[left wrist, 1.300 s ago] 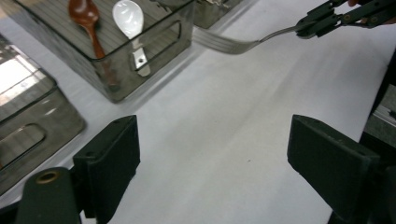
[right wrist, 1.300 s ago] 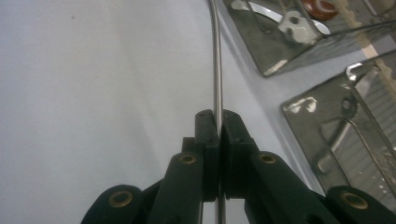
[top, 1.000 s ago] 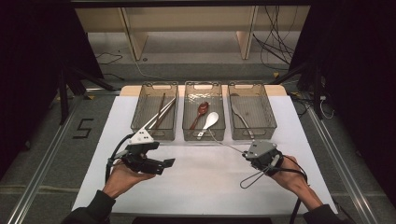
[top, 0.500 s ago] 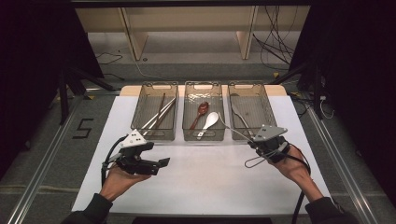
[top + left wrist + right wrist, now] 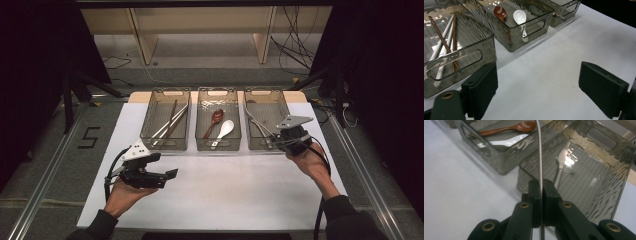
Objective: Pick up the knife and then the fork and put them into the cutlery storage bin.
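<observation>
Cutlery sorting: my right tongs [image 5: 278, 141], clamping a thin metal utensil [image 5: 539, 157], are now reaching the right bin [image 5: 266, 93] at two o'clock; my left tongs [image 5: 537, 91] are waiting wide open.

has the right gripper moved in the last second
Yes. In the high view the right gripper, shut on a thin metal utensil, has moved away from the person and to the right, from the open white mat to the near edge of the right bin.

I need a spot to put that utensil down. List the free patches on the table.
The white table is bare in front of the three bins, between the left gripper and the right gripper. The right bin holds a little cutlery; the left bin and middle bin hold more.
</observation>
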{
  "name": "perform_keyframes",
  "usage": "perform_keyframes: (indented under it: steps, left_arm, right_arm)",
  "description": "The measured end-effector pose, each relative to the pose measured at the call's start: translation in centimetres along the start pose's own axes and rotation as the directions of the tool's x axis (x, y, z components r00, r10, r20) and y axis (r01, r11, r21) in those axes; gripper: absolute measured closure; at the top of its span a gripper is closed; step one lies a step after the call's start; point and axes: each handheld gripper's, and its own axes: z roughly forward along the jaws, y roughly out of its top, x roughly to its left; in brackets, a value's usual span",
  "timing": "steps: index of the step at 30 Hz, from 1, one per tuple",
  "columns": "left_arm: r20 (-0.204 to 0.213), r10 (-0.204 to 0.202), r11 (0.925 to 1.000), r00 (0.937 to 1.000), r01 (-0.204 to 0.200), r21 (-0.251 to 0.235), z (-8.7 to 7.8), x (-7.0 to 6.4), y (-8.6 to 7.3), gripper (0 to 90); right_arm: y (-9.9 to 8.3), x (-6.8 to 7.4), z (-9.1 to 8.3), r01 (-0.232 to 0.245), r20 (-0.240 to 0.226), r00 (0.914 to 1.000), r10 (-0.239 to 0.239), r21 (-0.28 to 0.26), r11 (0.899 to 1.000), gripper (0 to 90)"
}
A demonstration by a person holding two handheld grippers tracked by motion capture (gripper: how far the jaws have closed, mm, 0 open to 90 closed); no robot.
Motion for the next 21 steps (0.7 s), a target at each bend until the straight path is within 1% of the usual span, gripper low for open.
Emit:
perform_keyframes:
  steps: [5, 6, 9, 11, 12, 14, 16, 17, 21]
  left_arm:
    - [0.000, -0.003, 1.0000, 1.0000, 0.003, -0.008, -0.1, 0.1, -0.2, 15.3]
    - [0.001, -0.009, 0.9999, 1.0000, 0.009, -0.012, -0.1, 0.1, -0.2, 15.3]
    - [0.002, -0.002, 0.9999, 1.0000, 0.002, -0.015, 0.0, 0.0, -0.2, 15.3]
    - [-0.004, -0.001, 0.9999, 1.0000, 0.001, -0.013, 0.0, -0.1, -0.2, 15.3]
    - [-0.007, 0.000, 0.9999, 1.0000, 0.000, -0.011, 0.1, -0.1, -0.2, 15.3]
    - [-0.007, -0.002, 0.9999, 1.0000, 0.002, -0.012, 0.1, -0.1, -0.2, 15.3]
    - [-0.006, -0.008, 0.9999, 1.0000, 0.008, -0.014, 0.2, -0.1, -0.2, 15.3]
    - [-0.005, -0.009, 0.9998, 0.9999, 0.009, -0.016, 0.2, -0.1, -0.3, 15.3]
    - [-0.009, -0.007, 0.9999, 0.9999, 0.007, -0.013, 0.2, -0.1, -0.3, 15.3]
  right_arm:
    - [0.5, -1.1, 1.0, -0.050, 0.027, 0.9984, 0.049, 0.019, 0.999, 87.5]
    - [0.5, -1.3, 1.2, -0.055, 0.031, 0.9980, 0.055, 0.026, 0.998, 87.5]
    - [0.7, -2.0, 1.7, -0.074, 0.043, 0.9965, 0.072, 0.032, 0.997, 87.5]
    - [0.8, -2.5, 1.9, -0.098, 0.050, 0.9941, 0.096, 0.032, 0.995, 87.5]
    - [0.8, -2.7, 2.0, -0.100, 0.055, 0.9937, 0.098, 0.034, 0.994, 87.4]
    - [0.9, -3.1, 2.2, -0.121, 0.057, 0.9912, 0.119, 0.035, 0.992, 87.4]
    - [1.0, -3.4, 2.4, -0.128, 0.062, 0.9901, 0.126, 0.037, 0.991, 87.4]
    - [1.1, -3.5, 2.5, -0.140, 0.062, 0.9886, 0.137, 0.039, 0.989, 87.4]
    - [1.3, -3.9, 3.2, -0.160, 0.066, 0.9855, 0.156, 0.051, 0.986, 87.4]
